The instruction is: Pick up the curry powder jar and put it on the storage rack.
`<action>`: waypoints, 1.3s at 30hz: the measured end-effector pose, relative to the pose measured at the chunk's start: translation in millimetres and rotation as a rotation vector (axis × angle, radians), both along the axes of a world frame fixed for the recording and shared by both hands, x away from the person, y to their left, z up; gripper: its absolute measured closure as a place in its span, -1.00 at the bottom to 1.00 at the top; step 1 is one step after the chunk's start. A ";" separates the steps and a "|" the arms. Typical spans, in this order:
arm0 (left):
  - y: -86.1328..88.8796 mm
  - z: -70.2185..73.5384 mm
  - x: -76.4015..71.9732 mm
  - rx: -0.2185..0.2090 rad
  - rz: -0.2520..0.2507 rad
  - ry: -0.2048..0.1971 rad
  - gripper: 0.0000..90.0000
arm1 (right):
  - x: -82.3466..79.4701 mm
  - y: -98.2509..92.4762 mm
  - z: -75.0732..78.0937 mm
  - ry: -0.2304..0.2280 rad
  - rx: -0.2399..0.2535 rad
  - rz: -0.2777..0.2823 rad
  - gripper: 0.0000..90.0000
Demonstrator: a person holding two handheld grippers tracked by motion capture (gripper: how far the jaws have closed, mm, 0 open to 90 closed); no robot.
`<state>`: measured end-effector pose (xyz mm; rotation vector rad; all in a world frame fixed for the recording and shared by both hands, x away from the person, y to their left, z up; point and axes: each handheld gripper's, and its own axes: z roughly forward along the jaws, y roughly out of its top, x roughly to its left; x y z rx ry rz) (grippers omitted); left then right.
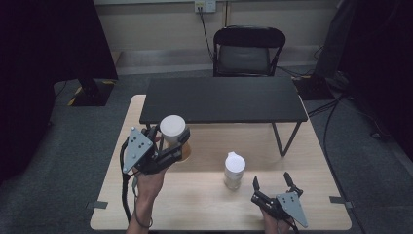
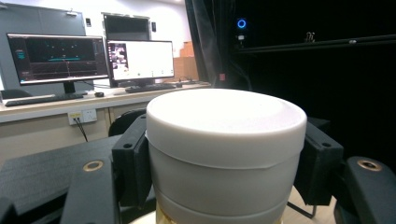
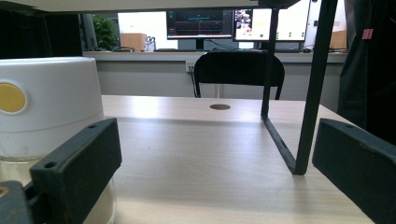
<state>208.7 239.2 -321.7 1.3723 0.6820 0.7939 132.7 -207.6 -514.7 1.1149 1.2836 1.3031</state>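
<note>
The left gripper (image 1: 168, 148) has its 2 black jaws pressed on the sides of a jar with a white lid (image 1: 173, 130). The left gripper view shows this up close: one jaw sits on each side of the jar with a white lid (image 2: 226, 154), just under the lid, and both touch it. A bit of yellow shows at the bottom of the jar. The jar stands upright in the jaws, above the left part of the tabletop (image 1: 204, 204), near the front edge of a small black table (image 1: 221, 100) that stands on the far part of the tabletop. A hand (image 1: 146, 187) holds this gripper from below.

The right gripper (image 1: 272, 187) has its 2 jaws spread wide with nothing between them. It is at the near right of the tabletop. In the right gripper view the spread jaws point along the bare wood toward a black metal leg (image 3: 306, 88) of the small black table.

A second jar, a clear jar with a white cap (image 1: 234, 170), stands on the tabletop between the 2 grippers, just left of the right gripper. In the right gripper view the clear jar with a white cap (image 3: 46, 107) is beside the left jaw and has a round yellow spot on its cap.

Far behind the tabletop is a black chair (image 1: 248, 51). Computer screens (image 2: 98, 58) glow on a far desk.
</note>
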 end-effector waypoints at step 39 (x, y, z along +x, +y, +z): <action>-75.8 47.4 74.2 -0.026 0.242 0.072 -0.24 | 0.0 -0.3 0.2 0.001 0.001 0.002 -1.00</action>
